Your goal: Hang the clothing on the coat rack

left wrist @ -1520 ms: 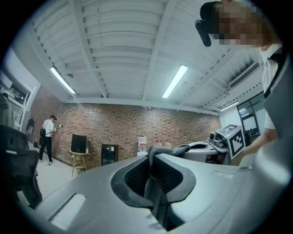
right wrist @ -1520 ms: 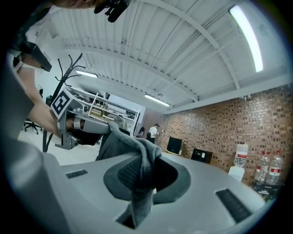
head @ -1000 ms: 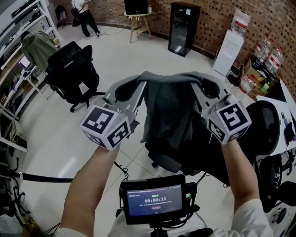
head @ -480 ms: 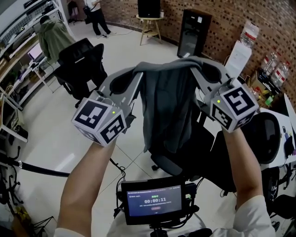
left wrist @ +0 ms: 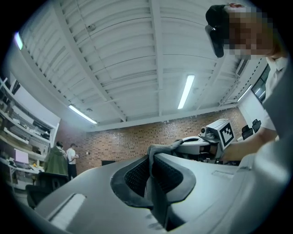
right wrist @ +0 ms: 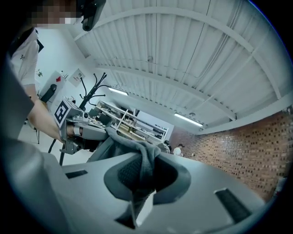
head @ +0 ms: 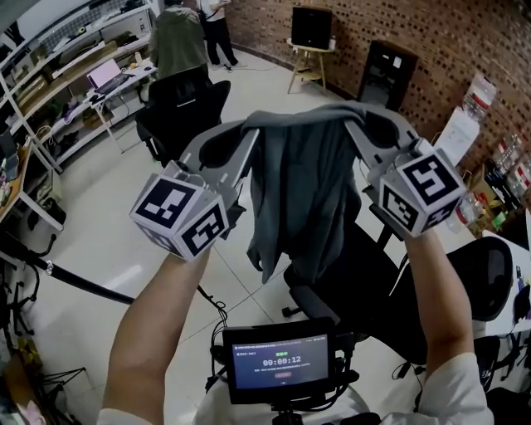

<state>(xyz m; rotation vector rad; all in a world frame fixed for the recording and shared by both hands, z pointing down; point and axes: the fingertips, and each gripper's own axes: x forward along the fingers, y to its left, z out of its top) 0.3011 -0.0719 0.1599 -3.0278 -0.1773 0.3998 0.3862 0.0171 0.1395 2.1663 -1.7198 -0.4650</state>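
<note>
A grey garment [head: 303, 191] hangs stretched between my two raised grippers, its body drooping over a black office chair [head: 348, 282]. At the garment's upper left corner my left gripper [head: 249, 134] is shut on the cloth; in the left gripper view the cloth [left wrist: 160, 148] is pinched between the pads. My right gripper [head: 358, 124] is shut on the upper right corner, and grey fabric [right wrist: 144, 155] bunches out of its jaws. A black coat rack [right wrist: 94, 87] with curved hooks stands beyond the left gripper in the right gripper view.
A second black chair [head: 178, 108] stands ahead on the left. Beside it, shelves and desks [head: 75, 83] line the left wall. A green jacket [head: 176, 41] and a person [head: 217, 25] are at the back. A brick wall [head: 431, 33] runs along the right. A small screen [head: 282, 361] sits at my chest.
Both grippers have lifted the garment higher and carried it leftward; the room has slid right in the head view. The grips on the cloth are unchanged.
</note>
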